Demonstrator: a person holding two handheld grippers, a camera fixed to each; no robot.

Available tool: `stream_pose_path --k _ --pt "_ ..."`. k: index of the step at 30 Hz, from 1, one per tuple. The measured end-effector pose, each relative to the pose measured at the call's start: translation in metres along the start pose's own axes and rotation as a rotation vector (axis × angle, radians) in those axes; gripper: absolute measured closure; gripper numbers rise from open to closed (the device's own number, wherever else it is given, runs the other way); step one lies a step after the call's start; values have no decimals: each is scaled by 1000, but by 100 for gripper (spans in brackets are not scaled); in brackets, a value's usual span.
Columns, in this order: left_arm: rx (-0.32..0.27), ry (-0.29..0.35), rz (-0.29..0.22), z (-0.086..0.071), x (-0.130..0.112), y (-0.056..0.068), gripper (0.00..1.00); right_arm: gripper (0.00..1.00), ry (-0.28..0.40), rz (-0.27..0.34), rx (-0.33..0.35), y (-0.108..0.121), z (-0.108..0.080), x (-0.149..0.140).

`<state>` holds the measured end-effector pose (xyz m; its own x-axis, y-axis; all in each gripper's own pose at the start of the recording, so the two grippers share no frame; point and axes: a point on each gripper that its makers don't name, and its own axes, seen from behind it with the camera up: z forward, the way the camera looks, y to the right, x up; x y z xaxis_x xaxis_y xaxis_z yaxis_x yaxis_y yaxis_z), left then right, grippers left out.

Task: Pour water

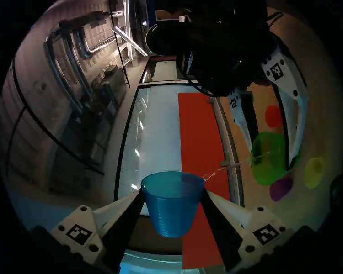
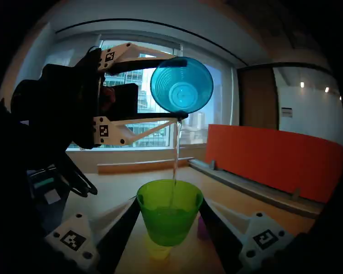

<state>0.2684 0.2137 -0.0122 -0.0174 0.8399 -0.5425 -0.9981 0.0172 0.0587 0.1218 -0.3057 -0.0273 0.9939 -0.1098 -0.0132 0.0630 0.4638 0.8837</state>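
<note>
My left gripper is shut on a blue plastic cup, tipped on its side. In the right gripper view that blue cup hangs high with its bottom toward the camera, held by the left gripper. A thin stream of water falls from its rim into a green cup. My right gripper is shut on the green cup and holds it upright just above the table. In the left gripper view the green cup sits between the right gripper's white fingers, with water arcing toward it.
A wooden table carries coloured round spots under the green cup. An orange panel runs along the table's far side by a large window. A person's dark sleeve holds the left gripper.
</note>
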Motion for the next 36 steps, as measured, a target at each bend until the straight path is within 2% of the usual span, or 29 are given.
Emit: stream_pose_path --k 12,24,29,36 --pt "8 6 44 -1 6 4 14 9 3 2 -4 3 -1 -1" --pt "10 11 35 0 8 6 14 9 3 3 -5 3 -2 -2" --pt "10 11 -9 1 6 4 14 9 4 3 -6 3 -3 -2" --pt "8 -15 -146 6 -9 -2 14 9 2 5 -10 3 -4 -3"
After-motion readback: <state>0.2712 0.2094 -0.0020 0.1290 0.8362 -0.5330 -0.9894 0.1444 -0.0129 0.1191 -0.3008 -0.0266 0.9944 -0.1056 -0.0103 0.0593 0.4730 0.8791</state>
